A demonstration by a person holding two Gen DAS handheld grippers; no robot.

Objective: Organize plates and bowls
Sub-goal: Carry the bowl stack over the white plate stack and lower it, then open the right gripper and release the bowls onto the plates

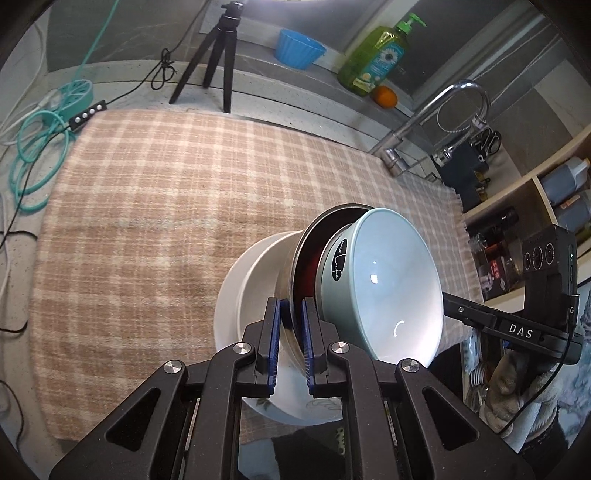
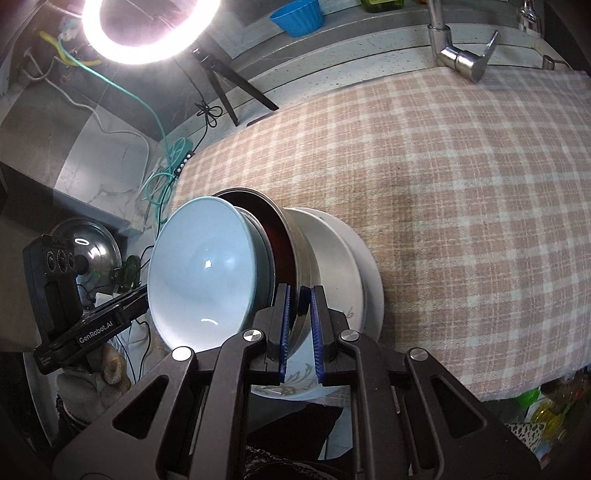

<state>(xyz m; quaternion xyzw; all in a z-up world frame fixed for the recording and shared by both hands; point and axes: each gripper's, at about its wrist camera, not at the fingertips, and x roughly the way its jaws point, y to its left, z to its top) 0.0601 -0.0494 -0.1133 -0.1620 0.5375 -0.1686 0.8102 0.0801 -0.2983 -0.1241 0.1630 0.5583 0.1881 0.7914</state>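
A nested stack hangs over the front edge of the checked cloth (image 1: 166, 192). A light blue bowl (image 1: 388, 280) (image 2: 203, 266) sits inside a steel bowl (image 1: 306, 236) (image 2: 291, 236) with a dark red inside. That steel bowl sits in a white bowl (image 1: 247, 291) (image 2: 340, 258) with a leaf pattern. My left gripper (image 1: 293, 321) is shut on the steel bowl's rim on one side. On the opposite side, my right gripper (image 2: 299, 317) is shut on the same rim. Each gripper's body shows in the other's view, its fingertips hidden behind the blue bowl.
A black tripod (image 1: 218, 62) stands at the cloth's far edge beside cables (image 1: 37, 147). On the back ledge are a blue fluted bowl (image 1: 299, 48), a green soap bottle (image 1: 376, 59) and an orange (image 1: 385, 96). A tap (image 1: 436, 118) rises at the right. A ring light (image 2: 147, 29) glares.
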